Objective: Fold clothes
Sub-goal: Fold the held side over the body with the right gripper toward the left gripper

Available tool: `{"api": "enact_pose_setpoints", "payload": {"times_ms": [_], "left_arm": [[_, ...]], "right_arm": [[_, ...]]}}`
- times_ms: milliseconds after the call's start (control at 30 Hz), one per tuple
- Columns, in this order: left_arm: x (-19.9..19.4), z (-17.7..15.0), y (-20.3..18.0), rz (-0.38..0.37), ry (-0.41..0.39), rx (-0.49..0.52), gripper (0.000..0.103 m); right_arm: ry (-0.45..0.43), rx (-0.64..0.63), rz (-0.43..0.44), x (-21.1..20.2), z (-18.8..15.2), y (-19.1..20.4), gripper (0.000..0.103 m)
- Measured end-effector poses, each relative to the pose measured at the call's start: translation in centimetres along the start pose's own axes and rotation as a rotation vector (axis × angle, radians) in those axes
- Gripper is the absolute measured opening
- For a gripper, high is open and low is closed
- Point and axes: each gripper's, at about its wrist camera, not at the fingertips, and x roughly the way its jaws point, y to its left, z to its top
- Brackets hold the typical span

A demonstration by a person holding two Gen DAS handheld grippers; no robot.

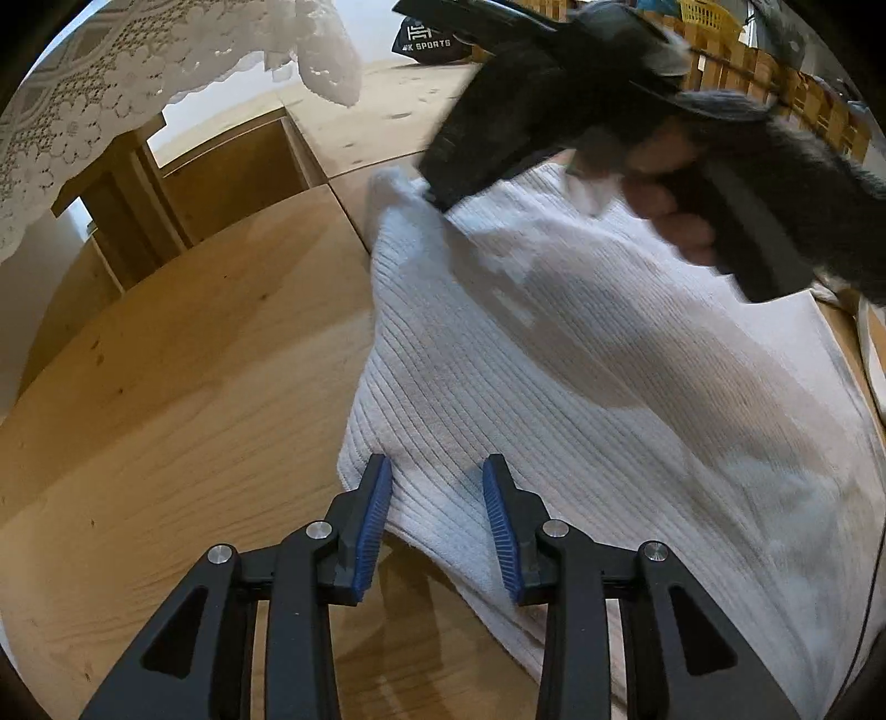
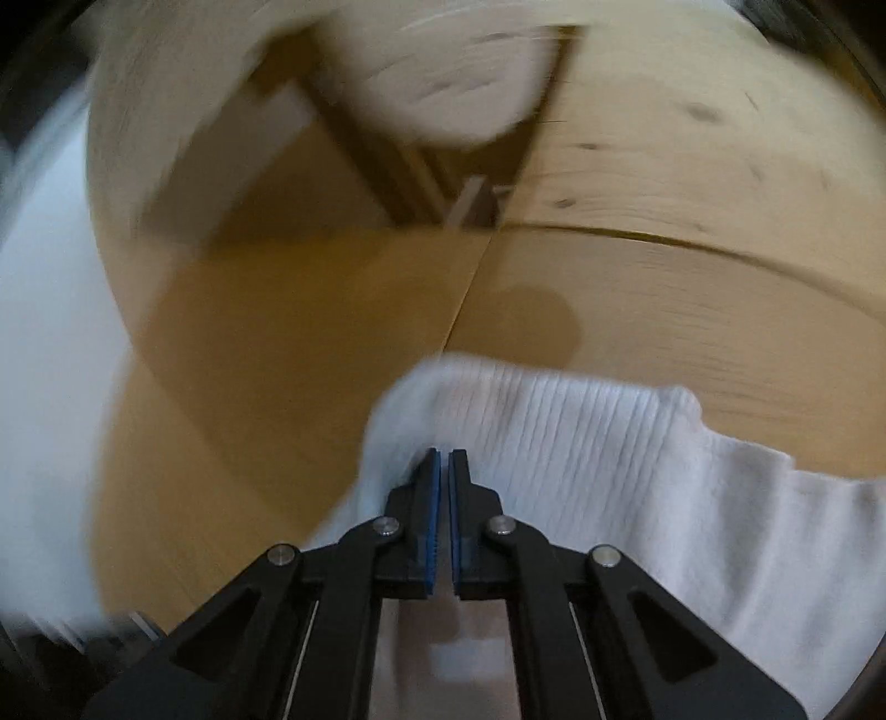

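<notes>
A white ribbed garment (image 1: 581,360) lies spread on the wooden table (image 1: 194,360). My left gripper (image 1: 436,459) is open at the garment's near left edge, and the cloth runs between and under its blue pads (image 1: 376,509). The right gripper (image 1: 498,133), held by a hand (image 1: 664,205) in a grey sleeve, reaches to the garment's far left corner (image 1: 396,191), which is bunched and raised. In the blurred right wrist view, the right gripper (image 2: 444,453) is shut on that bunched edge of the garment (image 2: 581,443), over the table (image 2: 692,310).
A lace cloth (image 1: 111,94) hangs at the upper left over wooden furniture (image 1: 138,183). A dark sports bag (image 1: 426,41) and a yellow basket (image 1: 703,14) sit far behind. A seam (image 1: 343,216) crosses the tabletop. Bare wood lies left of the garment.
</notes>
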Motion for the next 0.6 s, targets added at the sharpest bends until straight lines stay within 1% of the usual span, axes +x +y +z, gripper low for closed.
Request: {"api": "enact_pose_setpoints", "payload": {"times_ms": [33, 100, 133, 233, 267, 333, 400, 433, 500, 600], "left_arm": [[0.1, 0.1, -0.1, 0.000, -0.006, 0.000, 0.033], [0.2, 0.1, -0.2, 0.000, -0.012, -0.001, 0.033], [0.2, 0.2, -0.1, -0.001, -0.012, -0.001, 0.033], [0.4, 0.4, -0.2, -0.005, -0.006, 0.007, 0.033], [0.4, 0.5, -0.1, -0.006, -0.006, 0.007, 0.033], [0.3, 0.5, 0.1, -0.006, -0.008, 0.008, 0.033], [0.2, 0.4, 0.1, -0.004, -0.017, 0.011, 0.033], [0.1, 0.3, 0.1, -0.005, -0.018, 0.012, 0.033], [-0.1, 0.2, 0.1, -0.008, -0.017, 0.010, 0.033], [-1.9, -0.8, 0.7, -0.018, 0.013, -0.026, 0.033]], "right_arm": [[-0.018, 0.094, 0.034, -0.1, -0.1, -2.1, 0.004], [-0.029, 0.147, 0.054, 0.1, 0.4, -3.3, 0.004], [-0.030, 0.127, 0.058, 0.0, 0.3, -3.1, 0.005], [0.019, 0.078, 0.115, -0.1, -0.1, -1.6, 0.004], [0.020, 0.064, 0.128, -1.0, -1.1, -1.1, 0.004], [-0.006, -0.024, 0.137, -2.5, -1.6, 1.8, 0.005], [0.012, -0.104, 0.137, -1.0, -1.6, 4.5, 0.004], [0.014, -0.112, 0.117, -1.9, -2.3, 4.7, 0.004], [0.017, -0.122, 0.073, -3.9, -3.7, 4.9, 0.000], [0.022, -0.137, 0.008, -7.0, -5.8, 5.2, 0.000]]}}
